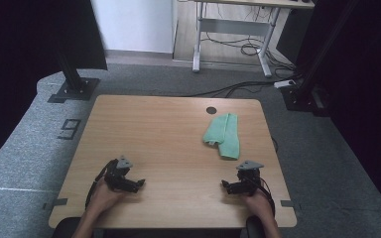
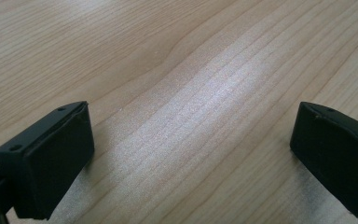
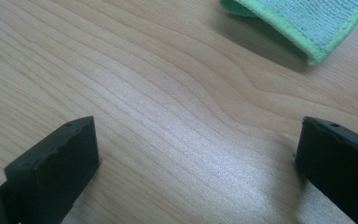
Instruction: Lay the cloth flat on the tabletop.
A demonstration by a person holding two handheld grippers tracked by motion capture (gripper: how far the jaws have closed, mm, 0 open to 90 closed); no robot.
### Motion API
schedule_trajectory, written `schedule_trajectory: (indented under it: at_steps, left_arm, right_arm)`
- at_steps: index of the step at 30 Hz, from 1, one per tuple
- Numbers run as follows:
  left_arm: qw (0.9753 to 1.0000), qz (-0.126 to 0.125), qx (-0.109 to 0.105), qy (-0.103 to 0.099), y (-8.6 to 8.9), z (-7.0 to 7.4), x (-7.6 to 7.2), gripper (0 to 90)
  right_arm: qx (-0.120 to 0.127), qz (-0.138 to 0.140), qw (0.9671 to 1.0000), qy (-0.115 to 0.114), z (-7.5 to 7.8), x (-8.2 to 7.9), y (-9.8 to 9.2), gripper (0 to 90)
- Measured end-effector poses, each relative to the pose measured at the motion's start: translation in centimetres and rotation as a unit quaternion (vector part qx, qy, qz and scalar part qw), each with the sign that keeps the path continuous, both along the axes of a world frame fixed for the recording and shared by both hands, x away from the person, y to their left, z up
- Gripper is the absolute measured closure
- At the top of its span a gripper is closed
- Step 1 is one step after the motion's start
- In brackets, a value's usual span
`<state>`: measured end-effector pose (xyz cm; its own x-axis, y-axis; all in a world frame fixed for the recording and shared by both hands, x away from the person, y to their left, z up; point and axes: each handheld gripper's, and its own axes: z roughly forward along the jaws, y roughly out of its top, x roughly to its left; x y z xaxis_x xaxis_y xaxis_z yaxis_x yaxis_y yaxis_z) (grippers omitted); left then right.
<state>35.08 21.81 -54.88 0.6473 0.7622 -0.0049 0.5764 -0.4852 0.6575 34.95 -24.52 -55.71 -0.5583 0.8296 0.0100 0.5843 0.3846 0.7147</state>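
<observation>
A folded green cloth (image 1: 222,135) lies on the wooden table (image 1: 158,134) toward its back right; a corner of that cloth (image 3: 303,21) shows at the top of the right gripper view. My left gripper (image 1: 138,185) rests low on the table near the front left, jaws wide apart with bare wood between them (image 2: 193,140). My right gripper (image 1: 226,185) sits near the front right, about a hand's length in front of the cloth, also open with nothing between its jaws (image 3: 196,154).
A dark round hole (image 1: 211,110) sits in the table near its back edge, just behind the cloth. Black stands (image 1: 74,84) rise from the grey carpet at both back corners. A desk frame (image 1: 233,34) and cables lie beyond.
</observation>
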Motion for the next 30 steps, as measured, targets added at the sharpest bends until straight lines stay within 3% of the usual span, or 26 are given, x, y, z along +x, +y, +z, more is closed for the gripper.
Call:
schedule_trajectory:
  at_steps: [13, 30]
  left_arm:
    - [0.9998, 0.018, -0.002, 0.0, -0.16, 0.02, -0.1, 0.3]
    - [0.9998, 0.017, -0.002, 0.0, -0.26, 0.01, 0.04, 0.0]
  right_arm:
    - [0.001, 0.004, 1.0, 0.0, 0.0, 0.05, -0.02, 0.0]
    - [-0.006, 0.002, 0.9999, 0.012, 0.23, 0.63, 0.11, 0.0]
